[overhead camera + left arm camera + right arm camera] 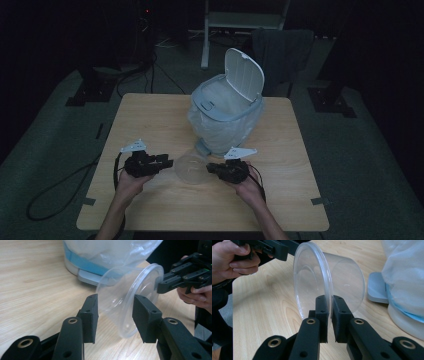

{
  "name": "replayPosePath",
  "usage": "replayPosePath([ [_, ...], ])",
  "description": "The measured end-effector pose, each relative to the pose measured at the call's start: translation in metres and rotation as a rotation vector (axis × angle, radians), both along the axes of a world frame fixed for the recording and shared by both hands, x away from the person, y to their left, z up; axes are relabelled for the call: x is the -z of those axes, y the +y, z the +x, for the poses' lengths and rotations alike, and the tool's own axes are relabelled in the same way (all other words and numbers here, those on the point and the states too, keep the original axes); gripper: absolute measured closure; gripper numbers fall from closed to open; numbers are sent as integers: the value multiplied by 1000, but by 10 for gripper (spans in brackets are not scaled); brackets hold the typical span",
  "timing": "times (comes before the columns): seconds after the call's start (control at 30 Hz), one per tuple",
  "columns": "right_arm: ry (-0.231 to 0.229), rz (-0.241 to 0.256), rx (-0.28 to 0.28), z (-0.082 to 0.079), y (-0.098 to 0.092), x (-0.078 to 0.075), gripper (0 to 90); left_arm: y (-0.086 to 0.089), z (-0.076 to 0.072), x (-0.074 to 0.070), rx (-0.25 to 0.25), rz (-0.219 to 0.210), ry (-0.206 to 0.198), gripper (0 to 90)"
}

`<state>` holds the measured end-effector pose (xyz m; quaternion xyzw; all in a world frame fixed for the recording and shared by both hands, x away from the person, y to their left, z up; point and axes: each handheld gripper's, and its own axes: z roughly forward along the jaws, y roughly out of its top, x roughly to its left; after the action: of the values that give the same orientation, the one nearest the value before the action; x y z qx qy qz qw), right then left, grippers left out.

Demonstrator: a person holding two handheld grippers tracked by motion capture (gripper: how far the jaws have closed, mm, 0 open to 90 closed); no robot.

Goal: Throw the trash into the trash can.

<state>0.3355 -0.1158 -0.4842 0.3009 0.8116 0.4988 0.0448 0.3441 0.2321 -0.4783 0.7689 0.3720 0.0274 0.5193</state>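
Note:
A clear plastic cup [192, 168] is held on its side just above the wooden table [150, 120], between my two grippers. My right gripper [210, 167] is shut on the cup's rim [312, 277], one jaw inside the wall and one outside [330, 300]. My left gripper [167, 162] faces the cup from the other side, open [116, 300]. The cup [130, 297] lies just beyond its fingertips, and I cannot tell whether they touch. The right gripper [162, 285] also appears in the left gripper view, pinching the rim.
A pale blue pedal bin [225, 115] with its lid [245, 75] raised and a clear bag liner stands right behind the cup. Its foot pedal [377, 287] sticks out toward the grippers. Bare tabletop lies to the left and front. A chair [280, 55] stands beyond the table.

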Motion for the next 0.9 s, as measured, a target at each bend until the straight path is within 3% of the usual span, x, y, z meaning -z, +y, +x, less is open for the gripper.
replayPosePath([
  [0.4,-40,11,2,-3,-4,-13,835,18,-3,3,-67,13,-22,561],
  [0.9,-86,27,-11,-10,-5,-31,835,27,-5,11,-107,19,-9,551],
])
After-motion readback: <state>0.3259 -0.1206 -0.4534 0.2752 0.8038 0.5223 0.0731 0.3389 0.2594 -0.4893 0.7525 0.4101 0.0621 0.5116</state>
